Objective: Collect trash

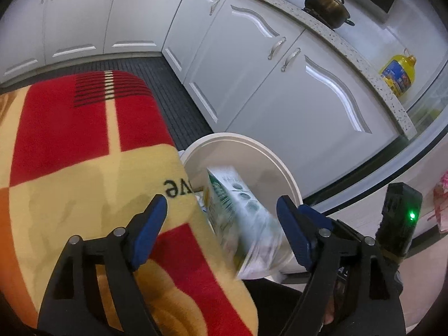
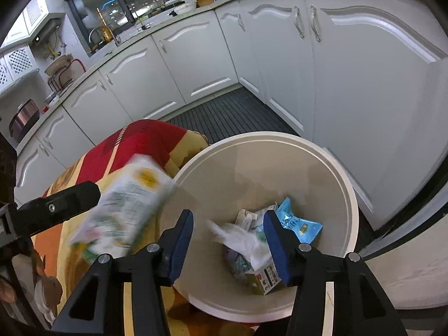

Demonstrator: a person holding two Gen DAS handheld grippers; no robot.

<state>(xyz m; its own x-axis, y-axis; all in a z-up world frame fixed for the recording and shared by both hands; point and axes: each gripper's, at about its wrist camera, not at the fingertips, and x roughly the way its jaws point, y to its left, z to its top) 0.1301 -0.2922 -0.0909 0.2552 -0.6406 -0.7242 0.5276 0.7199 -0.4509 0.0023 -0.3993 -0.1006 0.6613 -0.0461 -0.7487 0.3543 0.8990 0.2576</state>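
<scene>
Dropping trash into the bin.
Left wrist: my left gripper (image 1: 221, 229) stood released, the green carton (image 1: 240, 218) loose over the bin (image 1: 280, 162).
Right wrist: my right gripper (image 2: 228, 240) gaped, the white wrapper (image 2: 246, 240) falling free. Next, fetch more.

White cabinet doors (image 2: 196, 56) with curved mouldings lined the kitchen under a speckled counter (image 1: 361, 56). A dark ribbed floor mat (image 2: 232, 114) lay before them. A dark window (image 2: 117, 0) showed city lights beyond the far sink faucet (image 2: 103, 35).
</scene>
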